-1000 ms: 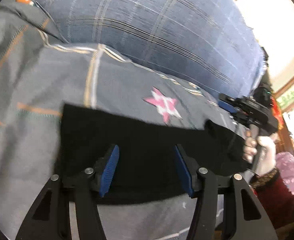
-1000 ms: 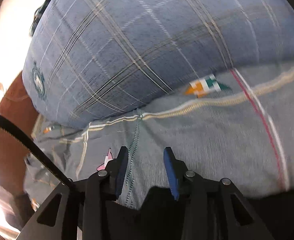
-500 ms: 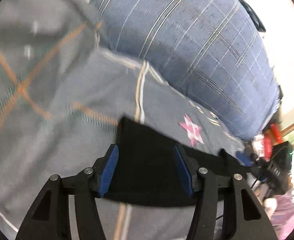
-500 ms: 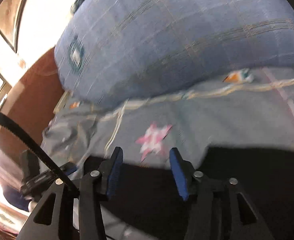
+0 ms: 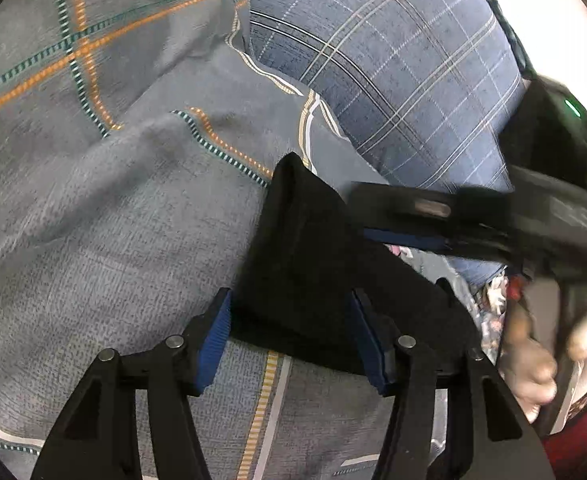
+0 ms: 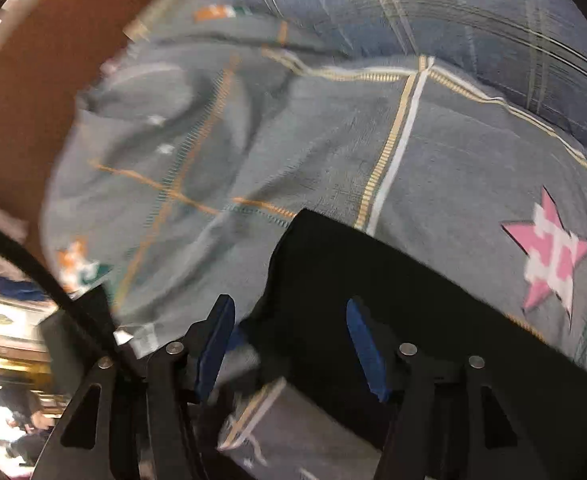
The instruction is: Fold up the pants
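We hold the left gripper (image 5: 289, 340) with its jaws apart over the black pants (image 5: 313, 264), which lie folded on the grey bedspread (image 5: 105, 232) below the blue plaid pillow (image 5: 393, 76). The right gripper (image 6: 289, 344) also stands spread, straddling the pants' near edge without clamping
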{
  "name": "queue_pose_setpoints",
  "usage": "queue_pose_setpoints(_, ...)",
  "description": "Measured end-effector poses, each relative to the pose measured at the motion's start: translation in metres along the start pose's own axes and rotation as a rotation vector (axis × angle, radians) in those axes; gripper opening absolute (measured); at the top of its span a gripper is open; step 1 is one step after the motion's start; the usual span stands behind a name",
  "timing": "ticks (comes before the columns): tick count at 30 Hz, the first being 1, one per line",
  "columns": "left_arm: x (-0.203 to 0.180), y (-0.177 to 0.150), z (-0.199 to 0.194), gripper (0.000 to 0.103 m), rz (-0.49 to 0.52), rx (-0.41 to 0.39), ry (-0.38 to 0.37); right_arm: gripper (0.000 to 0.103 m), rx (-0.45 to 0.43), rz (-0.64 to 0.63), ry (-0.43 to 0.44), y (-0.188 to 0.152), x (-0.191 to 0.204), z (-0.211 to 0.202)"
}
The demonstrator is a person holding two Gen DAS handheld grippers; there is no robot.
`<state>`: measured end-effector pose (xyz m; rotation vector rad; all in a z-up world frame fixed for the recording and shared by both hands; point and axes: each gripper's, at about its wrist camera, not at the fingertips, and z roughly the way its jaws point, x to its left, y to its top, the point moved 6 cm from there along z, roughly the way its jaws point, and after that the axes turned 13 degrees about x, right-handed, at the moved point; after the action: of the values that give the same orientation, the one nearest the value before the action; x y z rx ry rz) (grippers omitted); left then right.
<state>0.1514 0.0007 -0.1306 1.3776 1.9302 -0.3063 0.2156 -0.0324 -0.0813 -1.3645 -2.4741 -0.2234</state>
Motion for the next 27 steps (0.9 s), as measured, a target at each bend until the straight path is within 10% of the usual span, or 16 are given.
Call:
queue_pose_setpoints(5,0.007,0.0,-0.002,0.052,-0.032,-0.011,-0.034,0.063,0.096,0.072,-0.223,0.027,0.009,0.04)
queue_pose_setpoints(10,0.018,-0.008,-0.002,0.011,-0.07,0.011,-0.001,0.069,0.135,-0.002,-0.437,0.029,0.024,0.06)
queue_pose_setpoints(13,0.017,-0.012,-0.011,0.01,-0.091,-0.006,-0.025,0.033,0.126,-0.08,-0.56,0.02,0.027,0.059)
queue_pose_setpoints(15,0.005,-0.016,-0.021,0.01,-0.072,-0.021,-0.039,0.015,0.106,-0.092,-0.505,0.012,0.029,0.049)
queue_pose_setpoints(27,-0.098,-0.03,-0.009,0.01,0.099,0.037,-0.059,0.012,-0.179,0.032,-0.234,-0.026,-0.011,-0.053)
